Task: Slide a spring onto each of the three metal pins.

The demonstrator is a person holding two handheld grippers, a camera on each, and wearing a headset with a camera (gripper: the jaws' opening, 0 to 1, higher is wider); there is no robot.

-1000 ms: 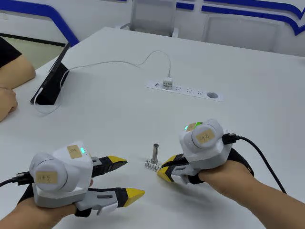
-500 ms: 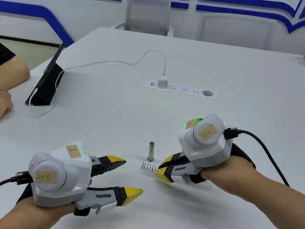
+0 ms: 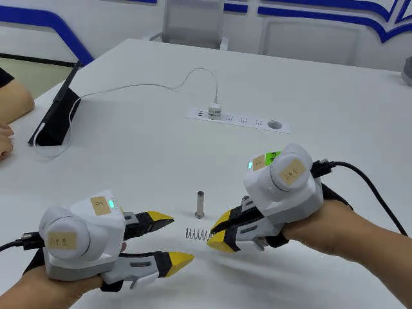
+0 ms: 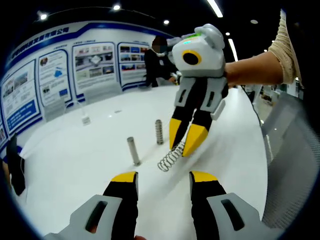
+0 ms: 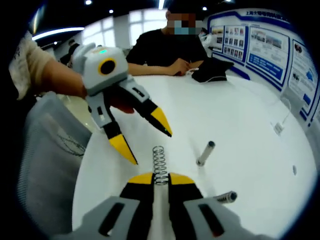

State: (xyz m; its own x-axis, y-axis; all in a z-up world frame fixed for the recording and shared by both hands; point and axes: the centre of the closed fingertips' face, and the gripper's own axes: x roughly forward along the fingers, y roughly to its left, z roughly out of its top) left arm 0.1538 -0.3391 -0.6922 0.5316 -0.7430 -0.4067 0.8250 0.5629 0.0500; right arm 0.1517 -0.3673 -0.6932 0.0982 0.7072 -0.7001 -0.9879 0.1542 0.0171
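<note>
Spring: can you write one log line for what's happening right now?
right gripper: shut on spring | left gripper: open, empty | bare pin: upright on table | second pin: already spring-covered

The wire spring (image 3: 196,234), one end pinched in the right gripper (image 3: 216,235), lies level near a bare upright pin (image 3: 200,205); a second pin (image 4: 159,131) carries one.

white table (image 3: 129,148), grey chair (image 3: 193,22) behind it, blue-striped white wall (image 3: 109,19), poster panels (image 4: 95,65), ceiling lights (image 4: 116,7) overhead
</note>
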